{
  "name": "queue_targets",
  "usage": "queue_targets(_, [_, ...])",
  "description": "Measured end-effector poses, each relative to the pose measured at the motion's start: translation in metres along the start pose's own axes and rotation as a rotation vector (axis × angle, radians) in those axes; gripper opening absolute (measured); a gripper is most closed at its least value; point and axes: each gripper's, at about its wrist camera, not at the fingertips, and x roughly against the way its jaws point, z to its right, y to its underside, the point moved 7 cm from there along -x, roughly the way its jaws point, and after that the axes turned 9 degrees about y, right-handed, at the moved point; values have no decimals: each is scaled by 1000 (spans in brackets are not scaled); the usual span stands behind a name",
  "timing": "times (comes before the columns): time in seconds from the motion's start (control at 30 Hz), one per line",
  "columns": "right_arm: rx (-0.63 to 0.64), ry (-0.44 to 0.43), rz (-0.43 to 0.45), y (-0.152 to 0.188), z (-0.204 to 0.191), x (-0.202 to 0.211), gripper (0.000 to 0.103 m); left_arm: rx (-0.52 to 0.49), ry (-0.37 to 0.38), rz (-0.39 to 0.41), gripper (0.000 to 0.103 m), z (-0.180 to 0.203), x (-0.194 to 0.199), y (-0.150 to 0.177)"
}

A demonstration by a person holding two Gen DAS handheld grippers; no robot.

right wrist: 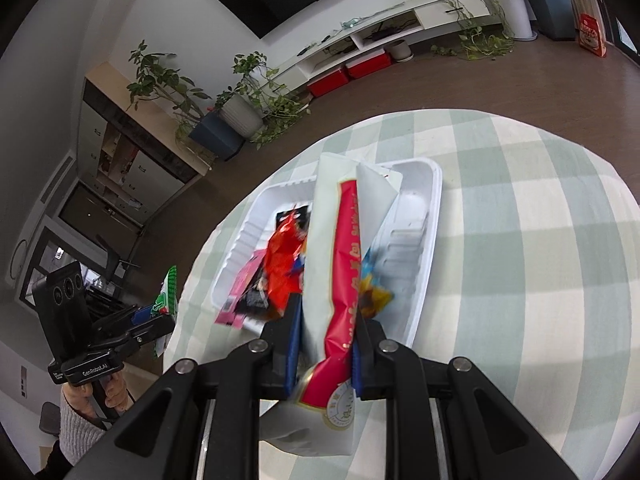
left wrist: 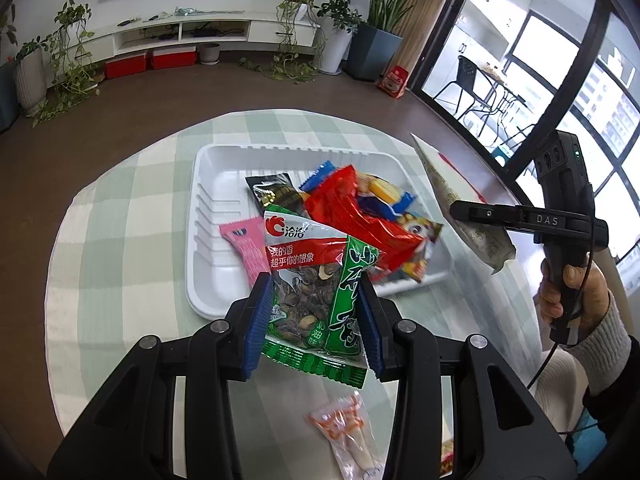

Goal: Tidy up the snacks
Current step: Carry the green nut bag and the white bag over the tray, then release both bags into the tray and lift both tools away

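Observation:
My left gripper (left wrist: 314, 300) is shut on a green and red sunflower-seed packet (left wrist: 310, 280), held just above the near edge of the white tray (left wrist: 208, 208). In the tray lie a red wrapper (left wrist: 356, 220), a pink packet (left wrist: 244, 248), a black packet (left wrist: 276, 194) and blue and yellow packets. My right gripper (right wrist: 326, 328) is shut on a white packet with a red stripe (right wrist: 340, 264), held over the white tray (right wrist: 416, 248). The left wrist view shows the right gripper (left wrist: 464, 212) at the tray's right with that packet (left wrist: 460, 208) hanging in it.
A round table with a green and white checked cloth (left wrist: 132, 208) carries the tray. A clear packet with orange print (left wrist: 348, 432) lies on the cloth near me. A person's hand and pale sleeve (left wrist: 576, 304) hold the right gripper. Beyond are floor, plants and a low TV shelf.

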Motion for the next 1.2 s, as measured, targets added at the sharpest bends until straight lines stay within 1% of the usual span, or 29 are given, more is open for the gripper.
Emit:
queue_targets(0.4, [-28, 27, -22, -30, 17, -43, 22, 52, -42, -8, 38, -44, -48, -37])
queue_targets(0.5, [-29, 39, -22, -34, 20, -49, 23, 70, -71, 7, 39, -52, -56, -44])
queue_targets(0.57, [-21, 54, -19, -37, 20, -52, 24, 91, -81, 3, 43, -59, -61, -48])
queue_targets(0.63, [-10, 79, -16, -39, 20, -54, 29, 112, -94, 9, 44, -63, -65, -50])
queue_targets(0.67, [-4, 88, -12, -40, 20, -54, 35, 111, -101, 13, 46, -64, -65, -50])
queue_targets(0.7, [2, 94, -6, -40, 19, -53, 46, 110, -117, 18, 47, -66, -65, -51])
queue_targets(0.73, [7, 99, 3, -40, 17, -50, 50, 104, -131, 22, 47, -66, -64, -51])
queue_targets(0.77, [18, 113, 14, -40, 16, -47, 57, 96, -139, 27, 47, -66, -63, -51])
queue_targets(0.8, [31, 127, 25, -41, 15, -44, 60, 92, -146, 33, 47, -65, -61, -52])
queue_targets(0.87, [53, 152, 51, -42, 14, -37, 60, 88, -157, 42, 50, -65, -56, -52])
queue_targets(1.03, [85, 178, 103, -38, 9, -14, 62, 91, -161, 83, 50, -59, -33, -51])
queue_targets(1.13, [133, 198, 153, -26, 0, 10, 66, 93, -151, 108, 50, -48, -12, -40])
queue_targets(1.2, [172, 200, 181, -13, -9, 27, 72, 88, -148, 117, 50, -38, 2, -28])
